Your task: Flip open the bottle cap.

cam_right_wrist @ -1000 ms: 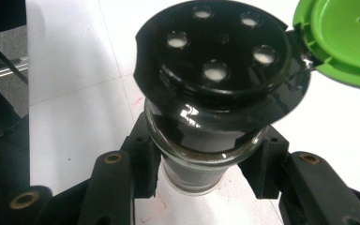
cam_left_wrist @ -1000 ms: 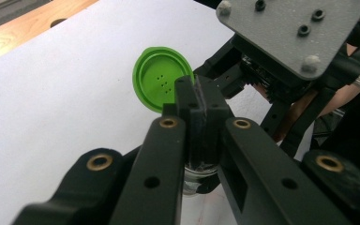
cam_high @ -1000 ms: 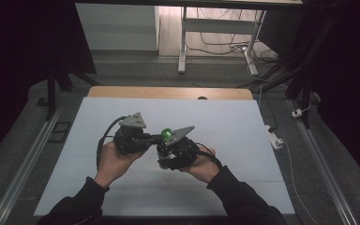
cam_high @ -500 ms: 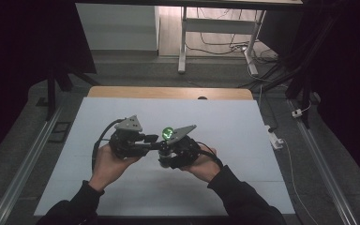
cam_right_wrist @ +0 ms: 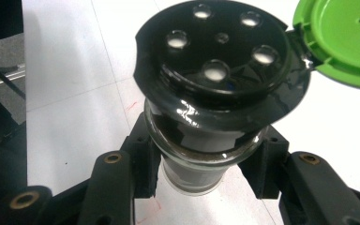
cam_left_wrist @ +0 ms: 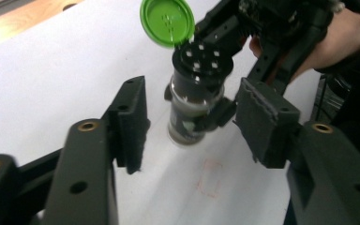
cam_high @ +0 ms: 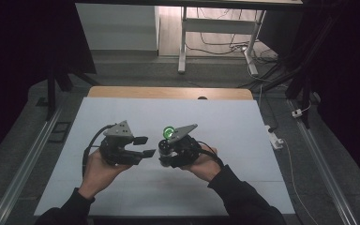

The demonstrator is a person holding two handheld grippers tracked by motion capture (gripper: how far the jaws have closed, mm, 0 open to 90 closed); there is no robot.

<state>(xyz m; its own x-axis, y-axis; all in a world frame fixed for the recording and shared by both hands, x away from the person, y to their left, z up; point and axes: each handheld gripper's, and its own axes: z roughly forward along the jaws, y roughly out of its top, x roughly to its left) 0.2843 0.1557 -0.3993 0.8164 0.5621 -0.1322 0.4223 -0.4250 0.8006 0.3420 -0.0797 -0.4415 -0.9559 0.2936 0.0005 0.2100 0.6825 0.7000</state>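
— What is the right tool gripping?

— It is clamping a small glass shaker jar, its two jaws pressing on the clear body from either side just under the cap. In the high view the jar is sitting near the middle of the white counter, at about 9 o'clock from the right hand.

— How is the jar looking?

— The body is clear glass with dark contents and a label I cannot read. On top it is wearing a glossy black cap with a ring of round sprinkle holes around one smaller hole. A bright green flip lid is standing open, hinged at about 2 o'clock of the cap in the right gripper view. The inside of the lid is showing a few tiny dots.

— And the left tool?

— Its jaws are standing wide apart, holding nothing. In the left gripper view the jar is showing between and beyond them, touching neither, with the green lid tipped up at 12 o'clock. The left hand is gripping that tool at about 9 o'clock from the jar in the high view, its jaws pointing toward 3 o'clock.

— Anything else on the counter?

— A faint red rectangle outline is showing on the white surface just below the jar in the left gripper view.
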